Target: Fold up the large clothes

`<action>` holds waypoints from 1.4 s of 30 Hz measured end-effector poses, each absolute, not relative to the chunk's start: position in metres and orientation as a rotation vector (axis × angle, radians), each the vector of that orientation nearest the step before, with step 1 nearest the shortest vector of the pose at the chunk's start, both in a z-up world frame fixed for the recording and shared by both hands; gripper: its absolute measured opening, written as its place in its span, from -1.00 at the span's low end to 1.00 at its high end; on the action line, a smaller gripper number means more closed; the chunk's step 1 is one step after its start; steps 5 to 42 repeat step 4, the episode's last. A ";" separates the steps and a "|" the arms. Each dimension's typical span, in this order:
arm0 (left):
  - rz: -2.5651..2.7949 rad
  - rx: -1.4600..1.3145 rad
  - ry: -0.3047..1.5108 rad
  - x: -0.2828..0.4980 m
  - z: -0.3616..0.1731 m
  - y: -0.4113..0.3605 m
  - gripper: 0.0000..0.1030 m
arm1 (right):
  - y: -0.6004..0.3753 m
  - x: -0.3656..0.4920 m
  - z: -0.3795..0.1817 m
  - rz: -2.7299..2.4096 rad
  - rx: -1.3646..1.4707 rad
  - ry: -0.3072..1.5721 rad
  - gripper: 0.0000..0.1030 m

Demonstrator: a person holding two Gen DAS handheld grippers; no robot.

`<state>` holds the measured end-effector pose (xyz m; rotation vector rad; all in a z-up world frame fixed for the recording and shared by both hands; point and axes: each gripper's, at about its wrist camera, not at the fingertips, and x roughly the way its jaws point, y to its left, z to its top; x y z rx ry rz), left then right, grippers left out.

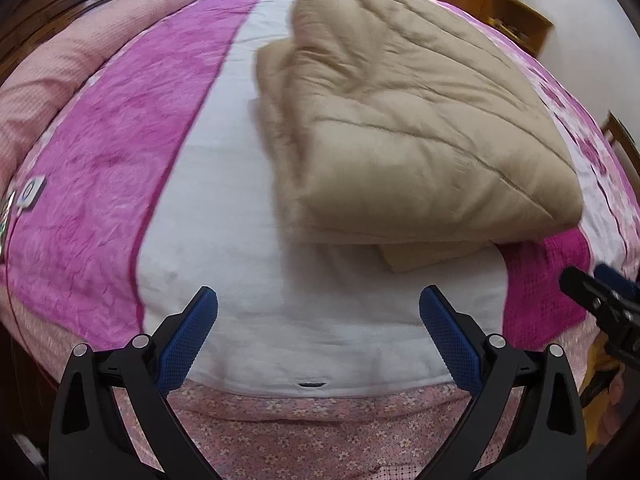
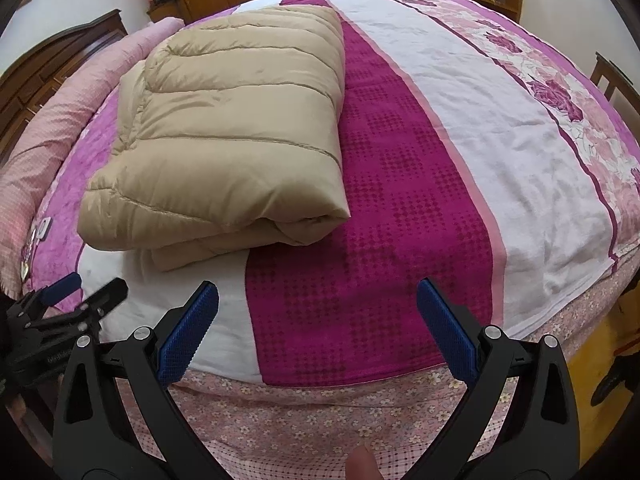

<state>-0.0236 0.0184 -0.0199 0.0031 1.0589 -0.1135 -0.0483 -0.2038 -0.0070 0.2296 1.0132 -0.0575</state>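
Coat [image 2: 224, 132] lies folded mid-bed [image 2: 400, 208]. Both tools, left [image 1: 318, 312] and right [image 2: 318, 308], released and empty near bed's foot. Puffy, soft, slick, light; pinch thick folded edge.

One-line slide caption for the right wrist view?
Open right claw hovers at the bed's edge, facing a folded beige quilted garment on the pink-and-white bedspread; left claw alongside.
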 end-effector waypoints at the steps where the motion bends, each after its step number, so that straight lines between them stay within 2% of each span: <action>1: -0.116 -0.031 1.068 -0.022 -0.020 0.025 0.87 | -0.205 -0.049 -0.006 -0.061 0.224 1.013 0.91; 4: -0.103 -0.083 1.089 -0.017 -0.021 0.045 0.87 | -0.216 -0.051 -0.004 -0.079 0.215 1.010 0.91; 42: -0.103 -0.083 1.089 -0.017 -0.021 0.045 0.87 | -0.216 -0.051 -0.004 -0.079 0.215 1.010 0.91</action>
